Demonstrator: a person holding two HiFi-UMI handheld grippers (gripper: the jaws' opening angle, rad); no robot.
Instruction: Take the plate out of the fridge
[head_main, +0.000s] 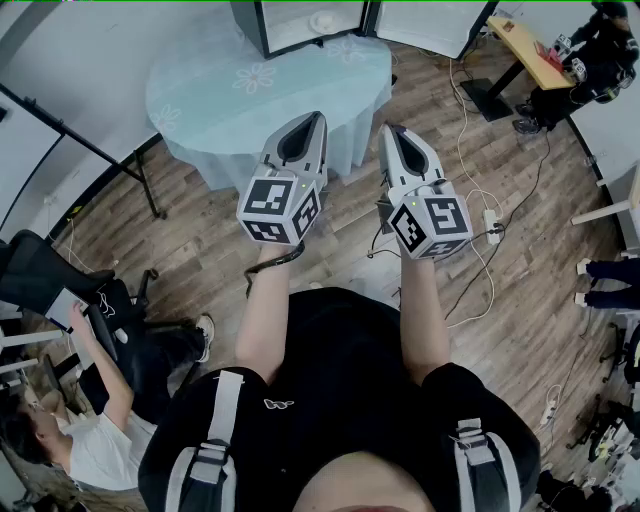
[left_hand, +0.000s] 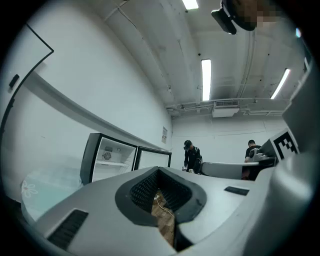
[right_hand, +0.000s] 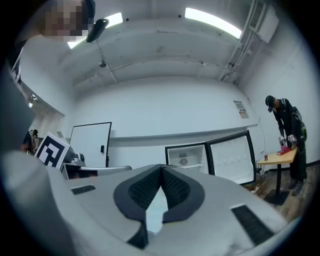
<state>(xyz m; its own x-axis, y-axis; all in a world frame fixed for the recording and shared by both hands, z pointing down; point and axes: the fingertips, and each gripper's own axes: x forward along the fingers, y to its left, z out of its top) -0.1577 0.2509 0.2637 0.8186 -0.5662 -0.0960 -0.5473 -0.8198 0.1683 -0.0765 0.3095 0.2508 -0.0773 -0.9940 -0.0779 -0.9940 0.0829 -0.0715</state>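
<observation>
In the head view a small fridge (head_main: 300, 22) stands open at the top, behind a round table. A white plate (head_main: 323, 20) lies on a shelf inside it. My left gripper (head_main: 315, 118) and right gripper (head_main: 392, 130) are held side by side in front of the person's chest, well short of the fridge, tips pointing at the table. Both are shut with nothing between the jaws. The left gripper view shows the shut left gripper (left_hand: 159, 170) and the open fridge (left_hand: 112, 157) far off. In the right gripper view the shut right gripper (right_hand: 161, 167) points toward the fridge (right_hand: 187, 157) and its swung-out door (right_hand: 230, 155).
A round table under a light blue cloth (head_main: 260, 90) stands between me and the fridge. Cables and a power strip (head_main: 490, 225) lie on the wooden floor at the right. A seated person (head_main: 90, 440) is at lower left, and a desk (head_main: 530, 50) with another person is at upper right.
</observation>
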